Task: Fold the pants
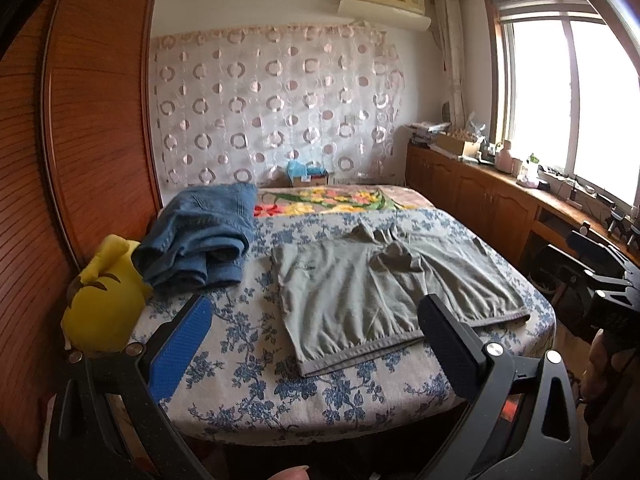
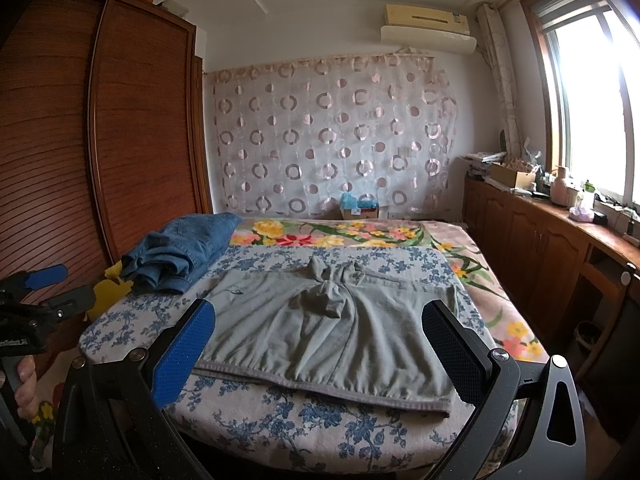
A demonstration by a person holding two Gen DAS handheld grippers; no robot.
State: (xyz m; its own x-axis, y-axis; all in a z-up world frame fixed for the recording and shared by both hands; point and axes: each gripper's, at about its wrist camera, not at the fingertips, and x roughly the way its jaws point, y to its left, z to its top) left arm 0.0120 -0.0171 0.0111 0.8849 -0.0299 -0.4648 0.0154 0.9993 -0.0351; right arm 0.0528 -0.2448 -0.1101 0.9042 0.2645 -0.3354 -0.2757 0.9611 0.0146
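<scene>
I see the bed [image 2: 280, 424] filling both views, blue-floral sheet on top, wardrobe [image 2: 100, 140] tight along its left side, wood cabinets [image 2: 532, 240] off its right side with a floor gap between. Grey-green pants [image 2: 328, 328] lie flat on the bed's near half, waistband edge toward me and close to the bed's near edge, legs folded back into a bunched knot at the middle. Bare sheet shows left of the pants and in a thin strip at the near edge; floral blanket [image 2: 480, 280] shows past their right side. Blue jeans [image 1: 200, 240] sit heaped at the bed's left, apart from the pants; a yellow plush [image 1: 106, 300] is wedged at the bed's left edge beside them.

Right gripper [image 2: 320, 344] spread wide, nothing held, hanging over the bed's near edge with the pants framed between its pads. Left gripper [image 1: 316, 344] also wide open and empty, off the bed's near-left corner, pants just beyond its right pad.
</scene>
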